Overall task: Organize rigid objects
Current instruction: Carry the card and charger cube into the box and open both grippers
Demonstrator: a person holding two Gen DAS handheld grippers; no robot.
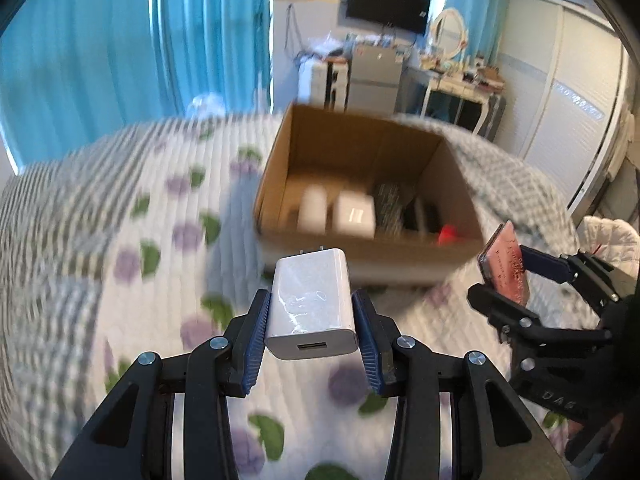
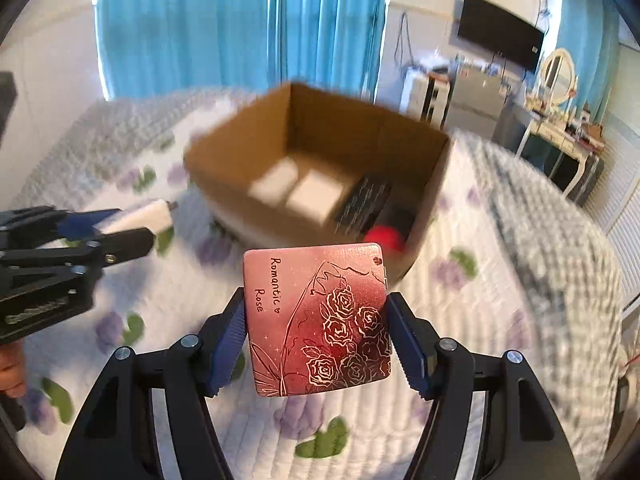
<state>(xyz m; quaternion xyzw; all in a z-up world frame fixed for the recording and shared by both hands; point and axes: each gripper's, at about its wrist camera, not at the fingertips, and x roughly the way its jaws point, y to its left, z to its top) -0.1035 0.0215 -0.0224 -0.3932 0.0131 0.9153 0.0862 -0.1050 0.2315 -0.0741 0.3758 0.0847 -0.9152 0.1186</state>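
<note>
My left gripper (image 1: 312, 308) is shut on a white USB charger (image 1: 310, 304), prongs pointing forward, held above the bed short of an open cardboard box (image 1: 360, 256). My right gripper (image 2: 316, 320) is shut on a flat pink "Romantic Rose" case (image 2: 318, 318), also held above the bed short of the box (image 2: 224, 164). The box holds two white items (image 1: 338, 210), a dark box (image 1: 390, 208) and a red item (image 1: 448, 234). The right gripper with the case (image 1: 506, 268) shows at the right of the left view; the left gripper with the charger (image 2: 144, 216) shows at the left of the right view.
The bed has a white quilt with purple and green flowers (image 1: 160, 240) and a grey checked blanket (image 2: 540, 220) on the right. Blue curtains (image 1: 140, 40), a wall television (image 1: 386, 2), a dressing table (image 1: 460, 76) and wardrobe doors (image 1: 560, 100) stand beyond.
</note>
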